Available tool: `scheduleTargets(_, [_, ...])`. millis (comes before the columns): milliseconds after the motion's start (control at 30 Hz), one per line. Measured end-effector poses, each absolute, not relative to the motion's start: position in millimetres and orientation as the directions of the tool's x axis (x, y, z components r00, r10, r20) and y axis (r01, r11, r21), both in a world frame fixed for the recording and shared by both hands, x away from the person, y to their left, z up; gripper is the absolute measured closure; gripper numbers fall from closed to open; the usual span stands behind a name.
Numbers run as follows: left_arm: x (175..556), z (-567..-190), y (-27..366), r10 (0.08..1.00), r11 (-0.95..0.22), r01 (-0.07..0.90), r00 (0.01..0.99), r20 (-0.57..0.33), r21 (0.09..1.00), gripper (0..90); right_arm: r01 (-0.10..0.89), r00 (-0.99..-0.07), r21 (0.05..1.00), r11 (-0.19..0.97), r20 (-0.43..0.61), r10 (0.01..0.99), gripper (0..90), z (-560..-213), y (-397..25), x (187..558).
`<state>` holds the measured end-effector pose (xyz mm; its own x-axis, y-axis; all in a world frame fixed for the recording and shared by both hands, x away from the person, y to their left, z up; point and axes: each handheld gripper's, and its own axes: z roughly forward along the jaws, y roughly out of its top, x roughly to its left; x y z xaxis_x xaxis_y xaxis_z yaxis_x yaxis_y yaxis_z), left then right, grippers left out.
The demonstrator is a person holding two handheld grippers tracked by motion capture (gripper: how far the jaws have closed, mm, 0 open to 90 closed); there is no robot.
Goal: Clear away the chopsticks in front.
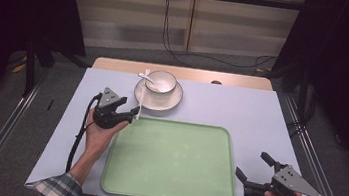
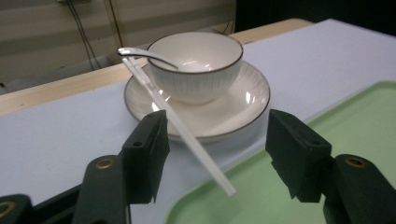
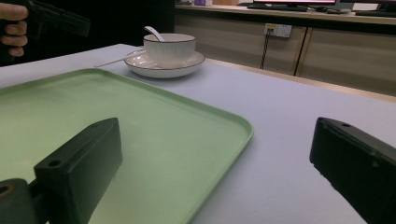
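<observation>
A white bowl [image 1: 161, 82] with a dark rim stands on a white plate [image 1: 157, 102] at the back of the table, and a white spoon [image 1: 146, 77] rests in the bowl. A pair of white chopsticks [image 1: 140, 99] leans on the plate's left rim, its near end over the corner of the green tray [image 1: 169, 163]. My left gripper [image 1: 128, 112] is open just left of the chopsticks. In the left gripper view the chopsticks [image 2: 187, 135] lie between the spread jaws, close to the left one, with nothing gripped. My right gripper [image 1: 251, 164] is open and empty at the tray's right edge.
The tray [image 3: 93, 102] is bare and takes up the middle front of the pale lilac mat [image 1: 241, 111]. A wooden strip [image 1: 116, 64] runs along the table's far edge. Cables hang down behind the table.
</observation>
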<state>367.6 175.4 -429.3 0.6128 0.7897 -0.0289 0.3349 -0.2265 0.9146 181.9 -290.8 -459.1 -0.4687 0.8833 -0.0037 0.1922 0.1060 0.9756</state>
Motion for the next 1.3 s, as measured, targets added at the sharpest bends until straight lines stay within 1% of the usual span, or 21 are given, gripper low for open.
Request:
scheduleTargets(100, [373.6,-427.1,173.6,0.790,-0.221,0.332,0.612,-0.031,0.917,38.2,0.191,-0.469,0.976,0.105,-0.003,0.883,2.0,-459.2,-290.9,182.0])
scheduleTargets(167, [377.7,-425.0,172.2,0.798,-0.214,0.346,0.602,-0.041,0.914,39.3,0.191,-0.469,0.976,0.104,-0.002,0.883,2.0,-459.5,-290.6,182.2])
scheduleTargets(200, [379.7,-424.3,172.4,0.802,-0.216,0.347,0.596,-0.037,0.912,38.3,0.192,-0.468,0.976,0.103,-0.002,0.884,2.0,-459.4,-290.5,182.1])
scheduleTargets(233, [381.8,-424.2,172.8,0.808,-0.225,0.344,0.589,-0.023,0.912,39.5,0.193,-0.472,0.976,0.105,-0.001,0.882,2.0,-459.3,-290.8,181.9])
scheduleTargets(267, [385.4,-423.9,173.4,0.810,-0.249,0.368,0.586,-0.016,0.896,41.5,0.192,-0.470,0.976,0.103,-0.001,0.883,2.0,-459.5,-290.5,182.2])
scheduleTargets(300, [389.8,-424.7,173.2,0.818,-0.247,0.401,0.574,-0.032,0.882,40.5,0.193,-0.469,0.976,0.105,-0.002,0.883,2.0,-459.6,-290.5,182.4])
scheduleTargets(333, [394.9,-425.0,174.2,0.816,-0.234,0.441,0.574,-0.072,0.866,38.0,0.194,-0.464,0.975,0.105,-0.003,0.886,2.0,-459.7,-290.5,182.5])
scheduleTargets(367, [398.4,-425.9,174.3,0.823,-0.212,0.455,0.560,-0.092,0.865,40.1,0.196,-0.464,0.975,0.105,-0.002,0.886,2.1,-459.5,-290.7,182.4])
scheduleTargets(467, [410.9,-426.5,175.1,0.833,-0.235,0.487,0.547,-0.084,0.841,41.6,0.195,-0.465,0.975,0.103,-0.001,0.886,2.1,-459.5,-290.6,182.3])
scheduleTargets(533, [416.4,-425.6,175.2,0.839,-0.242,0.487,0.539,-0.071,0.839,43.7,0.199,-0.463,0.974,0.104,0.000,0.887,2.1,-459.8,-290.5,182.4])
scheduleTargets(667, [426.3,-424.1,171.2,0.837,-0.212,0.484,0.539,-0.098,0.849,46.8,0.197,-0.468,0.975,0.106,-0.001,0.884,2.1,-459.7,-290.6,182.6])
scheduleTargets(700, [427.1,-424.0,169.8,0.840,-0.209,0.480,0.535,-0.095,0.852,50.1,0.195,-0.465,0.975,0.106,-0.003,0.885,2.1,-459.7,-290.4,182.6])
scheduleTargets(800, [430.3,-422.9,164.1,0.845,-0.198,0.473,0.527,-0.095,0.858,51.8,0.195,-0.467,0.975,0.107,-0.003,0.884,2.0,-459.7,-290.8,182.6])
scheduleTargets(867, [432.9,-422.8,159.4,0.845,-0.188,0.466,0.525,-0.100,0.865,51.4,0.195,-0.471,0.975,0.106,-0.002,0.882,2.1,-459.5,-290.9,182.5])
scheduleTargets(933, [435.6,-423.0,155.3,0.848,-0.191,0.466,0.522,-0.094,0.864,50.4,0.194,-0.467,0.975,0.107,-0.004,0.884,2.0,-459.6,-290.6,182.5])
scheduleTargets(1033, [439.6,-422.9,151.1,0.841,-0.208,0.466,0.534,-0.086,0.860,52.5,0.194,-0.472,0.975,0.106,-0.002,0.882,2.0,-459.6,-290.6,182.2])
scheduleTargets(1067, [441.6,-423.3,151.4,0.834,-0.205,0.471,0.543,-0.099,0.858,55.7,0.195,-0.476,0.975,0.108,-0.002,0.880,2.1,-459.6,-290.9,182.2])
scheduleTargets(1133, [446.1,-425.4,150.6,0.837,-0.193,0.486,0.535,-0.116,0.852,56.6,0.195,-0.473,0.975,0.108,-0.003,0.881,2.1,-459.7,-290.4,182.7])
scheduleTargets(1167, [448.7,-426.2,151.1,0.835,-0.212,0.489,0.540,-0.103,0.846,57.4,0.197,-0.476,0.974,0.108,-0.002,0.880,2.0,-459.8,-290.1,182.6])
scheduleTargets(1200, [451.0,-427.0,151.0,0.835,-0.222,0.497,0.541,-0.099,0.839,61.0,0.199,-0.473,0.974,0.108,-0.001,0.881,2.1,-459.8,-289.9,182.4])
scheduleTargets(1300, [457.6,-428.6,151.3,0.839,-0.231,0.506,0.536,-0.094,0.831,64.0,0.199,-0.481,0.974,0.109,0.000,0.877,2.1,-460.1,-290.6,182.7])
